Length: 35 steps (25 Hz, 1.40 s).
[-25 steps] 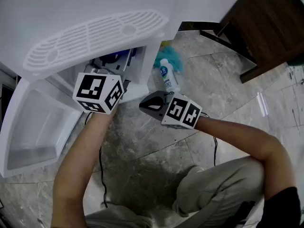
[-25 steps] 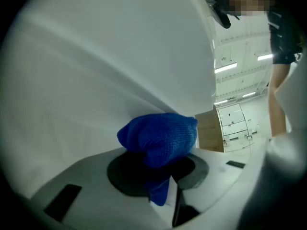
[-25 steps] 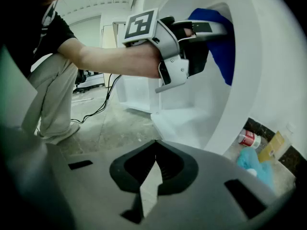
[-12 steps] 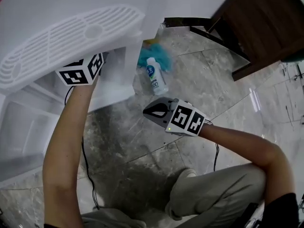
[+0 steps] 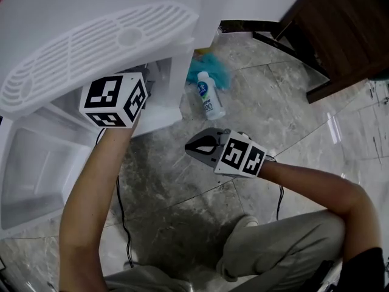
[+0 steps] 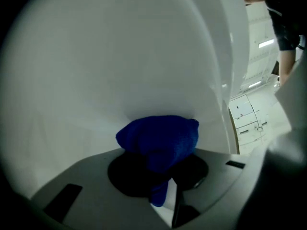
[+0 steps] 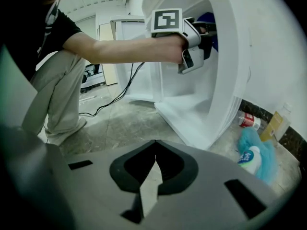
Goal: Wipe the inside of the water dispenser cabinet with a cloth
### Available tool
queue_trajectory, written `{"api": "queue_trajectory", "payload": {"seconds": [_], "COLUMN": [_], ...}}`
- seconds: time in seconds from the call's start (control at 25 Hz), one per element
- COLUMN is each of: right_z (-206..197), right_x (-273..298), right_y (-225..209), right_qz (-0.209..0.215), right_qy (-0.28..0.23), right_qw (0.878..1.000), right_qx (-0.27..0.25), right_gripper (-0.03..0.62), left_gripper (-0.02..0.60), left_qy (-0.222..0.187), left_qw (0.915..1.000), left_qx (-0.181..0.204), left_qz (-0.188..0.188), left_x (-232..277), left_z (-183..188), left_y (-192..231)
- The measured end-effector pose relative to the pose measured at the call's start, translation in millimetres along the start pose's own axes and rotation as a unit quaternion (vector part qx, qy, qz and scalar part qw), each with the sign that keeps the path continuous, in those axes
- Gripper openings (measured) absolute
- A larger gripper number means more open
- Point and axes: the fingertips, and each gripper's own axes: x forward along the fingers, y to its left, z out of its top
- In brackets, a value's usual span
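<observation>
Left gripper (image 7: pixel 206 34) was inside the cabinet (image 7: pixel 231 73), clamped on the blue cloth (image 6: pixel 160 138).
Cloth sat against the white inner wall; right gripper (image 7: pixel 155 150) hung outside, jaws together, empty.

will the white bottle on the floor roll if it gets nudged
Likely rolls: the bottle is round and lies on its side on the smooth stone floor. The teal cloth at its top end may stop it that way. It looks plastic, so probably light.
</observation>
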Motion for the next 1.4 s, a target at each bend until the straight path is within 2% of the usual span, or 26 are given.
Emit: {"api": "queue_trajectory", "payload": {"seconds": [0.12,0.32,0.44,0.6,0.76,0.96,1.16,1.28,1.4], "right_z": [5.3,5.6,-3.8,-6.4,1.0,-11.0,-18.2,-13.0,-8.9], "right_x": [4.6,-0.2,0.3,9.0,14.4,9.7,7.3,12.9,19.1], "right_y": [13.9,35.4,45.0,53.2,57.6,56.5,52.5,55.0,58.2], "right_qz": [0.018,0.039,0.049,0.064,0.074,0.077,0.074,0.080,0.092], "right_qy": [0.004,0.030,0.050,0.066,0.060,0.076,0.088,0.086,0.085], "right_qw": [1.000,0.992,0.987,0.979,0.978,0.974,0.976,0.974,0.971], "right_qx": [-0.025,-0.119,-0.144,-0.180,-0.188,-0.197,-0.187,-0.193,-0.206], "right_gripper": [-0.002,-0.002,-0.002,-0.002,-0.002,-0.002,-0.002,-0.002,-0.002], "left_gripper": [0.095,0.095,0.095,0.095,0.095,0.095,0.095,0.095,0.097], "left_qy": [-0.003,-0.001,-0.001,-0.008,-0.010,-0.007,-0.005,0.015,0.083], "left_qw": [0.9998,0.9992,0.9996,0.9993,0.9990,0.9997,0.9997,0.9975,0.9922], "left_qx": [0.019,0.040,0.027,0.026,0.031,0.021,0.011,0.023,0.037], "left_qz": [-0.009,-0.001,-0.003,-0.025,-0.032,-0.010,-0.024,-0.065,-0.086], "left_x": [7.3,25.5,21.9,10.4,10.7,26.3,23.9,15.2,4.5], "left_z": [2.7,3.2,1.8,4.9,4.5,2.5,0.3,-10.7,-48.6], "left_y": [2.1,22.8,18.1,3.7,2.2,23.7,19.9,10.5,19.8]}}
